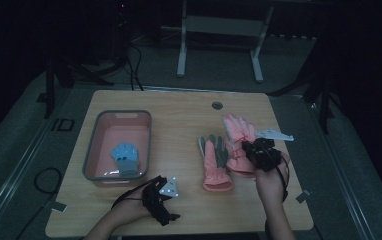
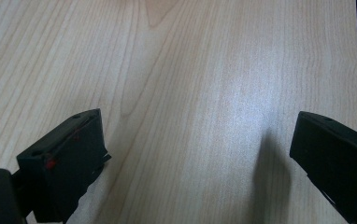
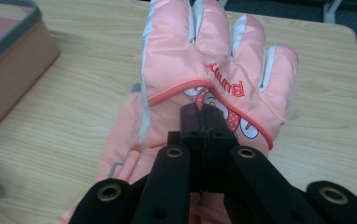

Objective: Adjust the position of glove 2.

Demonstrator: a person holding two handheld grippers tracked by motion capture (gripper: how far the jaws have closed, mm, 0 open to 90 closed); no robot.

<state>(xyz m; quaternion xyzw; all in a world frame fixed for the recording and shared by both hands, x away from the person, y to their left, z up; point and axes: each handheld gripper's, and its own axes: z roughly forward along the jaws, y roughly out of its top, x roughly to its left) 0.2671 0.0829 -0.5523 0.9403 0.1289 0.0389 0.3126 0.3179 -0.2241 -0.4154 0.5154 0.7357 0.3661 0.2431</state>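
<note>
My right gripper (image 1: 260, 151) is shut on a pink glove (image 1: 239, 131) at the right of the wooden table (image 1: 179, 112). In the right gripper view the jaws (image 3: 203, 116) pinch the fabric on the back of this glove (image 3: 200, 51), near a cartoon print and red lettering. The glove's fingers point away from the camera. A second pink glove (image 1: 214, 169) with grey fingers lies flat just left of it, and its cuff (image 3: 120, 161) shows under the held one. My left gripper (image 1: 164, 206) rests near the front edge and stands open (image 2: 197, 154) over bare wood.
A pink basket with a grey rim (image 1: 93, 150) stands at the left of the table and holds a blue glove (image 1: 125, 157); its corner (image 3: 8, 32) shows in the right gripper view. A round cable hole (image 1: 217, 105) sits near the far edge. A white desk frame (image 1: 181, 55) stands beyond.
</note>
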